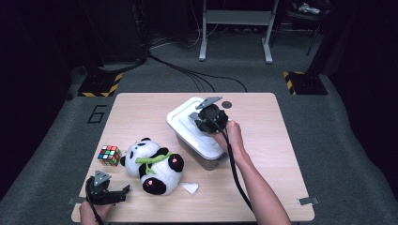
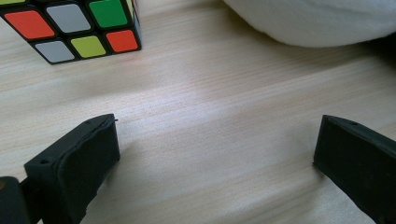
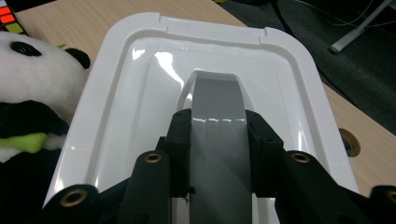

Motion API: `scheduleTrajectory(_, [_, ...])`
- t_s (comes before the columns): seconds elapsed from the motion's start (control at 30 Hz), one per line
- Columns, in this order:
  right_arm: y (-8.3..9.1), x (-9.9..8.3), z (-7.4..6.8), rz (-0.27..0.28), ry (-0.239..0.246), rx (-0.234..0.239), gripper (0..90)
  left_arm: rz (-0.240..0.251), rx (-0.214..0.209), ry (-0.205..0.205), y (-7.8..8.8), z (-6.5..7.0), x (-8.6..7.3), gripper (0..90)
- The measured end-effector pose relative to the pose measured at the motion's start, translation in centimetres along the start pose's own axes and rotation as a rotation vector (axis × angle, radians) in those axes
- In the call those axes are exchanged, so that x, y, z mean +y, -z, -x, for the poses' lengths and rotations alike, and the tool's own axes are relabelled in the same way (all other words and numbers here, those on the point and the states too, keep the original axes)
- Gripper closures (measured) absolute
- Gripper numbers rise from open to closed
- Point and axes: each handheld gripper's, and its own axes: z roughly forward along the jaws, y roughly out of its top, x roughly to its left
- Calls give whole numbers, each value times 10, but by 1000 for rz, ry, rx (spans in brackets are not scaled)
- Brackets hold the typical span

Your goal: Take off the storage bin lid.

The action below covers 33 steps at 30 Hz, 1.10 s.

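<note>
High view: right tongs (image 1: pixel 201 117) set down on the white lid (image 1: pixel 187 123) of the grey bin (image 1: pixel 206 159) at mid-counter, hand behind, cable trailing back along the forearm. Placed over the lid's centre, presumably because the handle sits there. Left tongs (image 1: pixel 123 191) parked low at the near left edge of the counter (image 1: pixel 263 140), clear of the work. Panda plush (image 1: pixel 152 165) lying just left of the bin, colour cube (image 1: pixel 109 155) beyond it, white paper scrap (image 1: pixel 189 188) by the plush's foot. Plush close enough to crowd the lid if swung left.

Left gripper view: tongs wide, nothing between, bare wood below; cube (image 2: pixel 74 28) ahead left, plush (image 2: pixel 322 21) ahead right.

Right gripper view: tongs (image 3: pixel 218 135) narrowed and clamped on the grey handle strap (image 3: pixel 218 107) in the lid's (image 3: pixel 130 107) recess. Lid seated flat, not yet lifted. Plush (image 3: pixel 32 93) at left, round counter hole (image 3: pixel 350 142) at right.
</note>
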Motion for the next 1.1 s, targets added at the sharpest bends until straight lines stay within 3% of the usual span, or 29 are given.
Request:
scheduleTrajectory(0.53, [41,14,17,62,-33,-40,659,4,-3,10,0,1,0,2])
scheduleTrajectory(1.1, [65,5,48,89,-96,-111,659,4,-2,5,0,0,0,2])
